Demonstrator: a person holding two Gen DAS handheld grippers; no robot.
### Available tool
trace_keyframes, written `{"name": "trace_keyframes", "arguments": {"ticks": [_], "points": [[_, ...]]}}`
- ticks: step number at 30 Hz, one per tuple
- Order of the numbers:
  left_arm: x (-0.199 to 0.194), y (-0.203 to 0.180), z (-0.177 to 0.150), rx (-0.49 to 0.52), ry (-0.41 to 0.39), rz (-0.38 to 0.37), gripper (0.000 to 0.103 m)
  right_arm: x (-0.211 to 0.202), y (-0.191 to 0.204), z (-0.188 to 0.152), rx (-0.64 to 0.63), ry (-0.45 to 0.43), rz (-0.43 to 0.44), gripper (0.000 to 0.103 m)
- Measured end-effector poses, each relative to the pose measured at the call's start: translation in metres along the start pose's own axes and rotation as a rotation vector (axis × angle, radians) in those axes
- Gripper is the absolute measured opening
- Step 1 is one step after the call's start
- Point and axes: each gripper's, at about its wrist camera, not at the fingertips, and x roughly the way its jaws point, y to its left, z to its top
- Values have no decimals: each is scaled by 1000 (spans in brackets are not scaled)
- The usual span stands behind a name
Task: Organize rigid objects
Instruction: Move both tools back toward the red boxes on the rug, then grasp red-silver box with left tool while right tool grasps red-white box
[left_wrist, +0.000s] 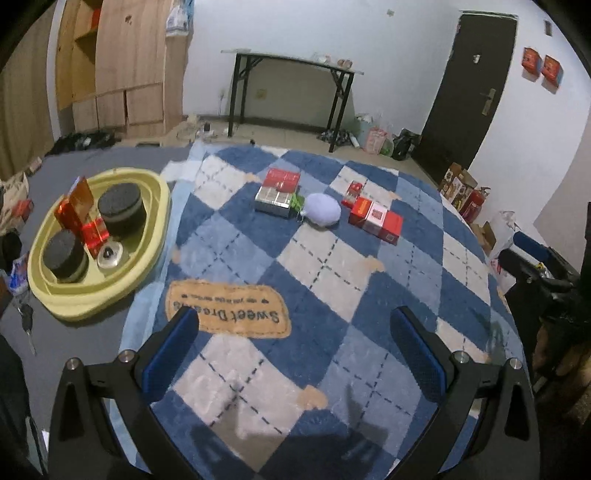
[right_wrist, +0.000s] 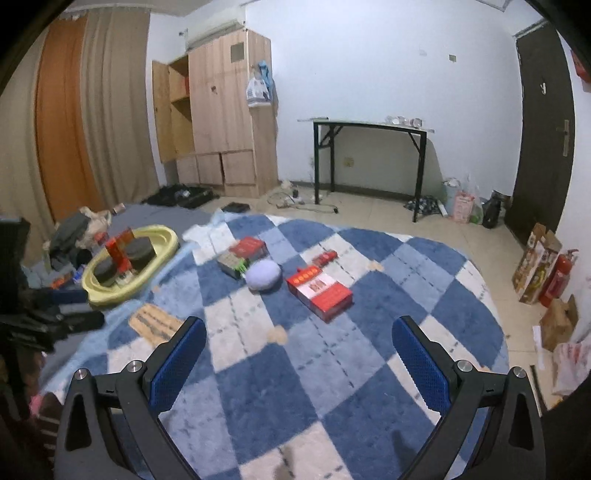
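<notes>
Both the left gripper (left_wrist: 295, 354) and right gripper (right_wrist: 299, 360) hover released and empty above a blue checked rug (left_wrist: 332, 280). Red boxes (left_wrist: 376, 220) lie on the rug's far part beside a lilac cushion (left_wrist: 323, 208); a yellow tray (left_wrist: 155, 206) at the left holds black tins (left_wrist: 120, 208).

left wrist: low over rug (left_wrist: 332, 280) | right wrist: higher, further back | shared: rug

Tray (left_wrist: 155, 236) left of rug (left_wrist: 332, 295), boxes (left_wrist: 375, 219) on rug, table (left_wrist: 291, 61) behind.
</notes>
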Motion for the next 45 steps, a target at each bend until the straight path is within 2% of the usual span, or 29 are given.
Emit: {"name": "trace_keyframes", "arguments": {"ticks": [9,13,15,17,20,23,25,29,33,35,40,43,44,45], "points": [[-5,-3,4,-12,-8,-38,103,4,-2,5,33,-19,16,103],[13,0,22,-19,72,-126,103,10,-2,4,20,-14,21,103],[23,-1,34,15,84,-91,103,19,-3,7,5,-16,27,103],[40,1,51,26,105,-46,103,33,-4,9,-10,-11,34,103],[70,6,76,27,152,-51,103,64,-11,12,-40,39,52,103],[102,2,102,102,162,-25,103,94,-17,20,-111,79,52,103],[128,3,118,125,166,7,103,118,-24,28,-111,78,56,103],[180,17,140,62,202,-24,103,171,-30,35,-121,94,72,103],[225,20,151,73,209,31,103,213,-35,32,-152,118,79,103],[245,21,154,68,224,-3,102,234,-41,30,-123,138,96,102],[281,18,153,85,249,-6,100,275,-45,23,-145,190,134,101],[290,24,146,35,262,-14,95,289,-45,23,-138,219,154,92],[289,24,146,33,248,-3,90,291,-45,24,-138,218,155,85],[286,23,144,32,234,13,85,292,-44,25,-139,213,167,73]]}}
